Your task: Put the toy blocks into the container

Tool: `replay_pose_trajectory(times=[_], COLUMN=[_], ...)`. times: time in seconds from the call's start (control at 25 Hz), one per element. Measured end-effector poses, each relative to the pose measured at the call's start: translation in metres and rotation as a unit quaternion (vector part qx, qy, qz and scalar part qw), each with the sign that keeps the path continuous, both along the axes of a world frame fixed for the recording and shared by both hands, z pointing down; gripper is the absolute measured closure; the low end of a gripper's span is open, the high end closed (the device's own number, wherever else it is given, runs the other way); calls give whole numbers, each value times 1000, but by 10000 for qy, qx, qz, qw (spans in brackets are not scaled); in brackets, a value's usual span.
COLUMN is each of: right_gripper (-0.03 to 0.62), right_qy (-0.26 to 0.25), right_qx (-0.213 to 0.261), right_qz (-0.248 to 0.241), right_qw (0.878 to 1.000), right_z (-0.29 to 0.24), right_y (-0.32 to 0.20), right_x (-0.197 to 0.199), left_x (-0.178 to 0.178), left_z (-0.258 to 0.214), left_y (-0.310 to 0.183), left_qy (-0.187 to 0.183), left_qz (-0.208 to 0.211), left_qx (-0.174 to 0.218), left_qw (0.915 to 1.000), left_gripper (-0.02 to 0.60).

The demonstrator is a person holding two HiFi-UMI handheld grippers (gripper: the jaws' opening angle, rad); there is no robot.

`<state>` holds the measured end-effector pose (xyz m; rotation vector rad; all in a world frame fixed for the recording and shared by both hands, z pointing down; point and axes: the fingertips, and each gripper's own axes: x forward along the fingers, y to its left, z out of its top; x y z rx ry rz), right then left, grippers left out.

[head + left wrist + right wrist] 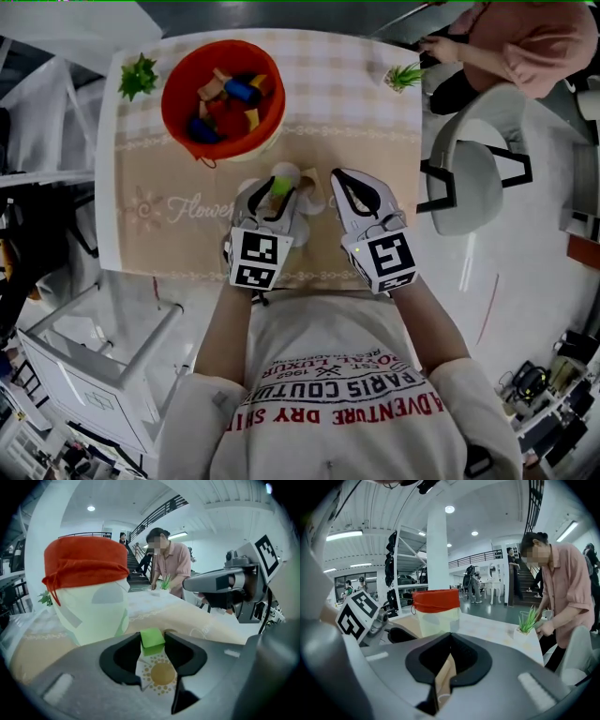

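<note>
Potted plant (139,77), second plant (403,77), white chair (469,178) — person (525,42) beside

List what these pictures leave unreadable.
Container contents: both gripper views, its wall hides them.
Block count: head view, blocks piled, too small.
Green block sides and underside: left gripper covers them.
Pale pieces beside it: head view, partly covered, unidentifiable.

- This is a big indoor hall, like a work lab or an open office.
- The roof is high, with round lights (449,509) and a tall white pillar (437,555).
- A staircase (159,513) with a dark rail goes to an upper floor.
- A white rack (407,555) stands by the pillar, and a grey chair (469,178) is on the shiny floor.
- The bench (356,84) has a checked cloth, and a person (565,583) stands beside it.
</note>
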<state>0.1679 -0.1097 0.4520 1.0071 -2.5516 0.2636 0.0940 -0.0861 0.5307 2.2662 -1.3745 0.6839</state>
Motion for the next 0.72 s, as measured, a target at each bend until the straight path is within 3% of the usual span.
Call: replay_pose_trajectory(times=[0.36,0.72], right_gripper=[592,592], right_qy=[-69,-149], right_qx=[334,635], right_qz=[87,238], right_qw=[9994,9976], right_z=[-40,-77], right_y=[9,11], right_x=[-23,-54], left_x=[-27,-69], left_z=[-82,-159], left_y=[4,-1], left_qy=[221,187], left_qz=[82,190], left_qx=[806,1533], left_qw=[9965,9878], left_gripper=[413,413])
